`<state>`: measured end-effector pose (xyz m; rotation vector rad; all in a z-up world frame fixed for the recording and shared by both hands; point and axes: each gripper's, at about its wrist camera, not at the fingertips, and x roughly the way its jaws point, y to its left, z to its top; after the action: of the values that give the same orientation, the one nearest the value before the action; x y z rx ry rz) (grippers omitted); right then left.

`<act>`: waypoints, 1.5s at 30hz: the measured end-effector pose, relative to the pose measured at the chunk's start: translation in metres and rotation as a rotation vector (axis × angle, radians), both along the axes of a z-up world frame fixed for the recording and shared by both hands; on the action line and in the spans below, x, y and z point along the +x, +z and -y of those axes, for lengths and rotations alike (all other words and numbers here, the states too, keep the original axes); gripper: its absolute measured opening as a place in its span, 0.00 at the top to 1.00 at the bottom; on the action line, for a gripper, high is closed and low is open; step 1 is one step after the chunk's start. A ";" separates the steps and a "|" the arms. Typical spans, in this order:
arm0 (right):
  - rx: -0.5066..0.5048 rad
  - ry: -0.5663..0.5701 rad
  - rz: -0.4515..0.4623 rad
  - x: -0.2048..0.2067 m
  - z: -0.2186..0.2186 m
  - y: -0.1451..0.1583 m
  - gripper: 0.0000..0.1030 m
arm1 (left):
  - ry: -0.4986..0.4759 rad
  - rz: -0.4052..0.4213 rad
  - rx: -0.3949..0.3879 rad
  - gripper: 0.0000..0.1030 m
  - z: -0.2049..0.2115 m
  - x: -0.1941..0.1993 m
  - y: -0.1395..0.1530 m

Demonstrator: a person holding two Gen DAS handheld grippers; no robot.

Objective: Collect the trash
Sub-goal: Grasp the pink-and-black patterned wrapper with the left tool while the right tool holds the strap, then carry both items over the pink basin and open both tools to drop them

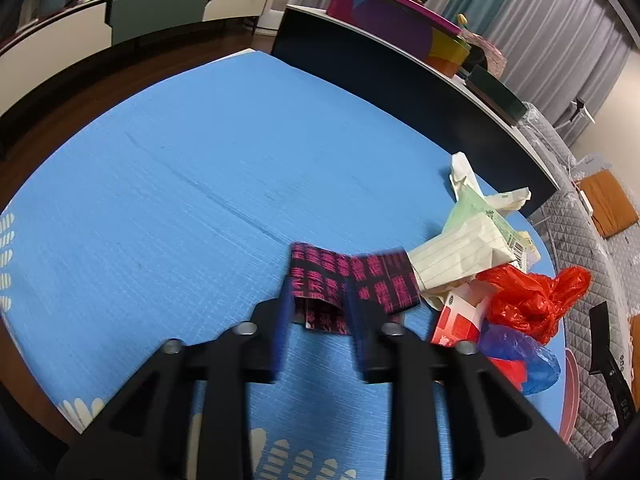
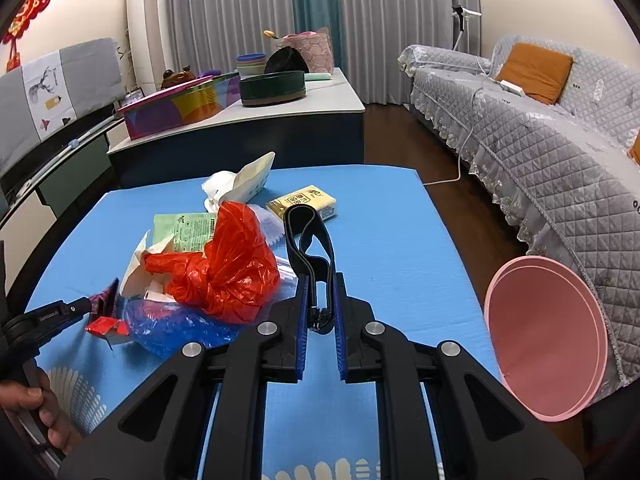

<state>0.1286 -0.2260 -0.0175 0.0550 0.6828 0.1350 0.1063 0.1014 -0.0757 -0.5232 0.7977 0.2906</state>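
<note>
My left gripper [image 1: 318, 296] stands open low over the blue mat [image 1: 200, 180]. A dark wrapper with pink print [image 1: 376, 280] lies between and just past its fingertips, and the pads do not press on it. From the right wrist view, that gripper [image 2: 86, 305] touches the wrapper [image 2: 106, 294] at the edge of the trash pile. My right gripper [image 2: 322, 280] is shut on a black zippered strap [image 2: 310, 232], whose loop rises above the fingers. In the pile are a red plastic bag [image 2: 228, 268], a blue plastic bag [image 2: 180, 328] and a green packet [image 2: 184, 228].
A pink bin [image 2: 548, 336] stands tilted at the mat's right edge, against a grey quilted sofa [image 2: 540, 140]. A yellow tissue pack [image 2: 304, 200] and white paper [image 2: 240, 180] lie farther back. A low dark table [image 2: 248, 128] with boxes borders the mat. A hand [image 2: 36, 412] holds the left gripper's handle.
</note>
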 end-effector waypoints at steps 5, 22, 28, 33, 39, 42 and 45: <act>-0.015 0.002 0.016 -0.009 0.003 0.005 0.88 | -0.009 0.047 0.048 0.94 0.007 -0.005 0.015; -0.008 -0.043 0.042 -0.033 0.023 0.020 0.88 | -0.090 0.167 0.252 1.00 0.043 -0.027 0.063; -0.015 -0.050 0.047 -0.037 0.029 0.020 0.88 | -0.134 0.198 0.287 1.00 0.058 -0.031 0.074; -0.025 -0.062 0.047 -0.038 0.038 0.019 0.88 | -0.179 0.238 0.292 1.00 0.074 -0.035 0.086; -0.041 -0.089 0.047 -0.039 0.050 0.017 0.88 | -0.244 0.292 0.307 1.00 0.102 -0.036 0.101; -0.043 -0.112 0.050 -0.041 0.060 0.018 0.88 | -0.278 0.318 0.317 1.00 0.116 -0.037 0.107; -0.049 -0.137 0.052 -0.044 0.073 0.019 0.88 | -0.318 0.344 0.321 1.00 0.132 -0.040 0.112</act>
<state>0.0844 -0.2994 0.0016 0.0508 0.6278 -0.0119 0.0662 -0.0303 0.0366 -0.1326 0.4758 0.0282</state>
